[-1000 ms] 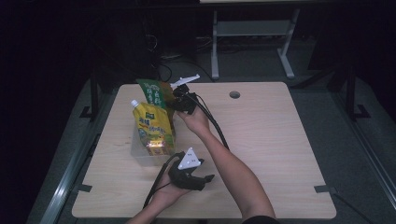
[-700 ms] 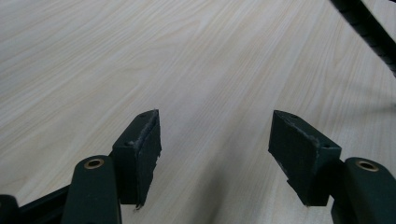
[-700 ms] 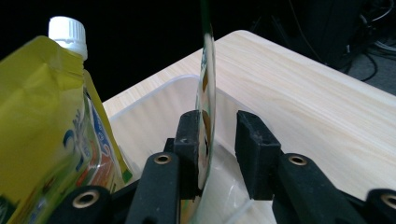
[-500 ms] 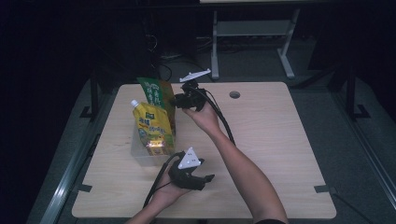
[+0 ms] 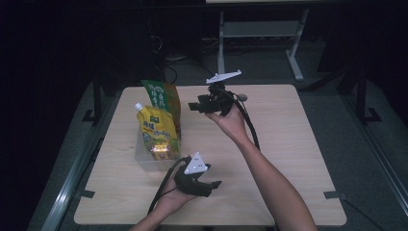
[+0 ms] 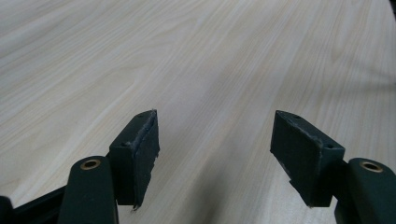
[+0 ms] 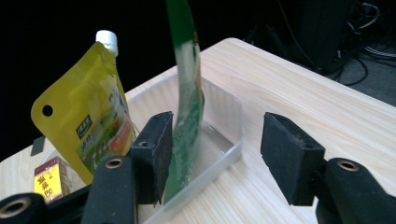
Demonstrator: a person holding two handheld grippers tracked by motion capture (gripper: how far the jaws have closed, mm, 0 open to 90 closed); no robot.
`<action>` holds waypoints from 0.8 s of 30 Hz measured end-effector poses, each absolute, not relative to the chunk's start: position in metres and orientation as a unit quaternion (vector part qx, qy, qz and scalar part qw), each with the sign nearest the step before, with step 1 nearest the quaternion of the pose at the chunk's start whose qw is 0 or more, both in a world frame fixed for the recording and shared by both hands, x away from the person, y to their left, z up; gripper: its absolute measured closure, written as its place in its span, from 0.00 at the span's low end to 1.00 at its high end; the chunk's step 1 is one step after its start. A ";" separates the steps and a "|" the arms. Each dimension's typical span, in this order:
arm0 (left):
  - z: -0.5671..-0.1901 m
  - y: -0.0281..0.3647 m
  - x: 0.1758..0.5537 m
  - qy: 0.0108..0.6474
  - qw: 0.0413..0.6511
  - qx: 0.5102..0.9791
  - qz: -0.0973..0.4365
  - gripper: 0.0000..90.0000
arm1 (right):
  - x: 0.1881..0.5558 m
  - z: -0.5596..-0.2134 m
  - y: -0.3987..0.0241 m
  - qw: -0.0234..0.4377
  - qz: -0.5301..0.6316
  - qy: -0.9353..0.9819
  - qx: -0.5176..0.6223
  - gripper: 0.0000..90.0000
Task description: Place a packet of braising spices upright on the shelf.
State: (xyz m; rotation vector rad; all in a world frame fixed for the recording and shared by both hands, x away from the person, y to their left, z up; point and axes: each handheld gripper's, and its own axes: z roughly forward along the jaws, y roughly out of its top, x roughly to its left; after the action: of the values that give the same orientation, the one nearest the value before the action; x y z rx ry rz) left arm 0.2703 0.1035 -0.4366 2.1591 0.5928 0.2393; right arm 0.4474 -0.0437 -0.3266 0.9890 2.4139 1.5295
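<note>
Two pouches [image 5: 159, 132] upright in clear tray [image 5: 144, 159]; right tool [image 5: 201, 107] just opened, left tool [image 5: 204, 187] apart.

A light wooden table with rounded corners [image 5: 298, 144] stands on a grey floor [image 5: 380, 159]. Behind it is a white metal frame with two legs [image 5: 260, 33]. Black cables [image 5: 183, 62] lie on the floor near it. The room around is very dark.

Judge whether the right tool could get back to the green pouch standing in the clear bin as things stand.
Probably yes. The right tool is open and aimed at the green pouch in the clear bin, with nothing between them; the yellow pouch stands off to one side.
</note>
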 end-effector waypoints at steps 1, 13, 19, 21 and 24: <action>-0.437 0.103 0.270 0.237 0.430 0.866 0.096 0.35 | 0.446 -0.326 -0.046 0.060 0.504 0.796 0.330 0.46; -0.438 0.102 0.269 0.230 0.427 0.869 0.095 0.34 | 0.435 -0.329 -0.079 0.072 0.487 0.798 0.348 0.43; -0.438 0.102 0.269 0.231 0.429 0.869 0.092 0.34 | 0.432 -0.332 -0.090 0.077 0.475 0.800 0.359 0.42; -0.438 0.103 0.270 0.230 0.427 0.870 0.092 0.34 | 0.431 -0.333 -0.094 0.074 0.476 0.797 0.365 0.42; -0.438 0.102 0.271 0.235 0.430 0.867 0.091 0.33 | 0.428 -0.335 -0.100 0.076 0.474 0.796 0.368 0.42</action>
State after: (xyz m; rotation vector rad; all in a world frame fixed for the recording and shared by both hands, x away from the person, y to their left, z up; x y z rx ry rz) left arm 0.2706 0.1025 -0.4381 2.1626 0.5864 0.2264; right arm 0.4281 -0.0998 -0.3352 1.1045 2.3864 1.4200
